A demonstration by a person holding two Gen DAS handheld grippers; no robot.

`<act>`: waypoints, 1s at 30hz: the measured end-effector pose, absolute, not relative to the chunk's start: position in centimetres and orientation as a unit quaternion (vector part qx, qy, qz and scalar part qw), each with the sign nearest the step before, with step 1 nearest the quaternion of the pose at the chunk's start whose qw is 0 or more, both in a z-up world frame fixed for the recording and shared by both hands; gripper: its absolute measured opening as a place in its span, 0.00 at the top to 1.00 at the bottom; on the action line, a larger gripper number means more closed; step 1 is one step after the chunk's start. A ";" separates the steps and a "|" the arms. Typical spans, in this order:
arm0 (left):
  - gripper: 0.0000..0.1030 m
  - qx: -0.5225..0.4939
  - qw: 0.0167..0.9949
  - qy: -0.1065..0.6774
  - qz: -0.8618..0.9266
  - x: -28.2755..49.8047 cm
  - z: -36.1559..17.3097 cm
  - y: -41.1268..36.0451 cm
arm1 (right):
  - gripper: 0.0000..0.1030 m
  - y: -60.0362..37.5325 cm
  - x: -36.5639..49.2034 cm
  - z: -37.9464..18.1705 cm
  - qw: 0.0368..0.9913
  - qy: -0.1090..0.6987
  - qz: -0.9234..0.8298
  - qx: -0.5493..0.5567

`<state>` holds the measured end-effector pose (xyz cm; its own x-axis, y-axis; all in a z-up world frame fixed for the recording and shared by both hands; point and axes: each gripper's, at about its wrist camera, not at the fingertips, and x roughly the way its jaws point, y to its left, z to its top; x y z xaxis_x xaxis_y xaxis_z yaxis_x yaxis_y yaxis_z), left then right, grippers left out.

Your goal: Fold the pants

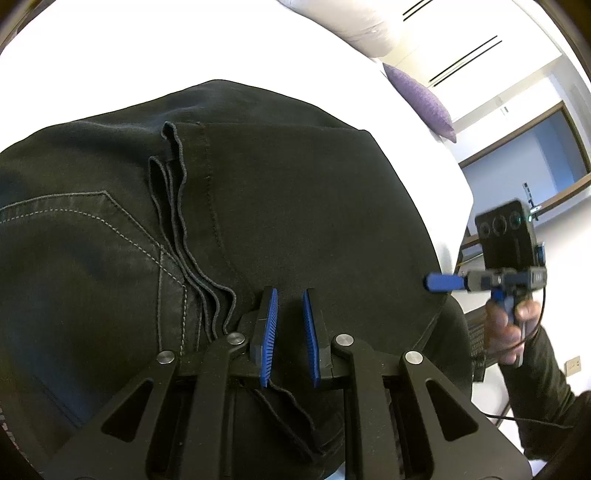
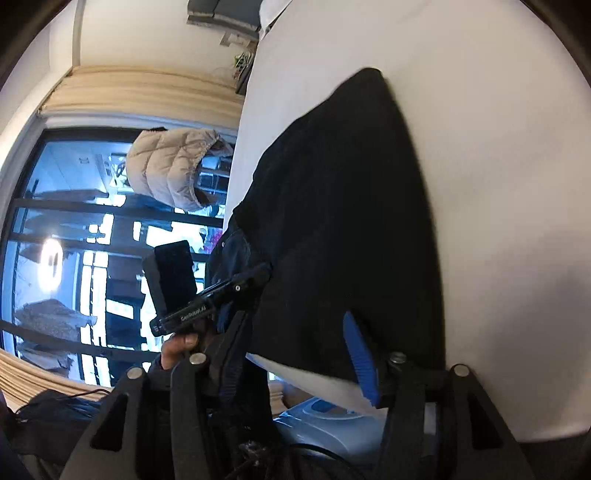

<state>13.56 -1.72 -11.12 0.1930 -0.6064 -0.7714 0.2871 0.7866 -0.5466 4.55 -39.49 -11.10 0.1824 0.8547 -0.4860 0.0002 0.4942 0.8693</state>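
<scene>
Dark pants [image 1: 295, 184] lie folded on a white bed [image 1: 110, 55], with a stitched pocket at the left and several stacked hem edges down the middle. My left gripper [image 1: 290, 295] sits at the near edge of the pants, its blue pads close together with a fabric fold running between them. In the right wrist view the pants [image 2: 351, 221] appear as a black mass. There my right gripper [image 2: 293, 321] stands wide, with the edge of the pants between its fingers and no pad pressing. From the left wrist view the right gripper [image 1: 441, 282] touches the pants' right edge, held by a hand.
A purple pillow [image 1: 421, 99] and a white pillow [image 1: 351, 26] lie at the far side of the bed. A beige padded jacket [image 2: 173, 166] hangs before a large window. A pale blue object [image 2: 321, 421] sits low beside the bed [image 2: 480, 184].
</scene>
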 end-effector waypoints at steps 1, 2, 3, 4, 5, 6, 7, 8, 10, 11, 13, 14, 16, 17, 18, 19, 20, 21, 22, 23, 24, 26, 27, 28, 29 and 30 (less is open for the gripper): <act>0.86 -0.143 0.760 0.562 -0.294 13.5 -11.2 -1.6 | 0.46 -39.7 4.3 -11.4 0.663 0.552 0.319 0.392; 0.86 -0.142 0.760 0.561 -0.295 13.4 -11.2 -1.6 | 0.49 -39.5 4.3 -11.8 0.665 0.551 0.315 0.394; 0.86 -0.141 0.762 0.560 -0.295 13.4 -11.1 -1.5 | 0.51 -39.4 4.3 -12.1 0.670 0.550 0.311 0.390; 0.86 -0.139 0.764 0.557 -0.295 13.3 -11.1 -1.4 | 0.55 -39.6 4.3 -12.3 0.674 0.548 0.309 0.387; 0.86 -0.137 0.765 0.555 -0.295 13.2 -11.0 -1.4 | 0.65 -39.7 4.3 -12.6 0.677 0.545 0.306 0.389; 0.86 -0.136 0.767 0.553 -0.296 13.0 -11.0 -1.3 | 0.73 -40.0 4.3 -13.1 0.680 0.543 0.294 0.396; 0.86 -0.139 0.768 0.550 -0.297 12.9 -11.0 -1.1 | 0.86 -40.6 4.1 -13.5 0.681 0.542 0.281 0.405; 0.86 -0.142 0.769 0.548 -0.297 12.8 -10.9 -1.0 | 0.93 -40.8 4.0 -13.7 0.680 0.542 0.273 0.412; 0.86 -0.137 0.776 0.544 -0.290 12.3 -10.1 -0.8 | 0.86 -41.0 3.5 -13.2 0.685 0.537 0.255 0.421; 0.86 -0.126 0.784 0.538 -0.283 11.8 -9.4 -0.7 | 0.56 -40.7 3.1 -11.8 0.702 0.525 0.247 0.414; 0.86 -0.108 0.801 0.518 -0.279 10.4 -7.9 -0.3 | 0.16 -40.2 2.9 -9.3 0.723 0.484 0.251 0.424; 0.86 -0.108 0.808 0.508 -0.277 9.5 -7.1 0.3 | 0.02 -39.9 2.6 -7.9 0.735 0.452 0.253 0.438; 0.86 -0.129 0.820 0.487 -0.273 7.8 -5.6 2.3 | 0.01 -38.8 2.6 -5.8 0.753 0.399 0.265 0.452; 0.86 -0.143 0.824 0.479 -0.267 6.9 -5.0 3.4 | 0.01 -37.6 3.3 -5.3 0.753 0.394 0.277 0.448; 0.86 -0.159 0.826 0.474 -0.261 5.9 -4.4 4.8 | 0.01 -36.8 3.9 -5.3 0.750 0.400 0.282 0.444; 0.86 -0.174 0.829 0.467 -0.252 5.0 -3.9 6.1 | 0.02 -35.9 4.8 -5.7 0.745 0.413 0.286 0.439; 0.86 -0.192 0.835 0.455 -0.241 3.8 -3.3 7.9 | 0.03 -34.8 5.7 -6.5 0.737 0.432 0.286 0.435; 0.86 -0.208 0.842 0.443 -0.228 2.7 -2.8 9.5 | 0.05 -33.8 6.6 -7.8 0.727 0.454 0.280 0.432; 0.85 -0.221 0.846 0.435 -0.214 1.8 -2.4 11.0 | 0.11 -33.3 7.4 -9.1 0.723 0.475 0.267 0.424; 0.84 -0.236 0.849 0.428 -0.199 1.0 -2.3 12.5 | 0.22 -32.5 7.8 -10.2 0.728 0.498 0.245 0.403; 0.73 -0.258 0.850 0.423 -0.181 0.0 -2.4 14.3 | 0.22 -31.9 8.1 -10.4 0.742 0.506 0.227 0.378; 0.34 -0.299 0.846 0.417 -0.147 -1.9 -2.8 17.3 | 0.14 -31.0 8.0 -9.4 0.746 0.505 0.232 0.368; 0.20 -0.320 0.847 0.404 -0.127 -3.1 -3.1 18.8 | 0.14 -30.7 8.1 -8.7 0.743 0.510 0.231 0.367; 0.19 -0.339 0.848 0.391 -0.113 -4.3 -3.3 20.1 | 0.13 -30.5 8.1 -8.1 0.741 0.510 0.232 0.370; 0.19 -0.359 0.844 0.385 -0.102 -5.2 -3.6 21.3 | 0.13 -30.2 8.0 -7.4 0.738 0.504 0.239 0.379; 0.19 -0.374 0.840 0.382 -0.093 -6.0 -3.9 22.2 | 0.13 -29.8 7.8 -6.4 0.739 0.492 0.251 0.387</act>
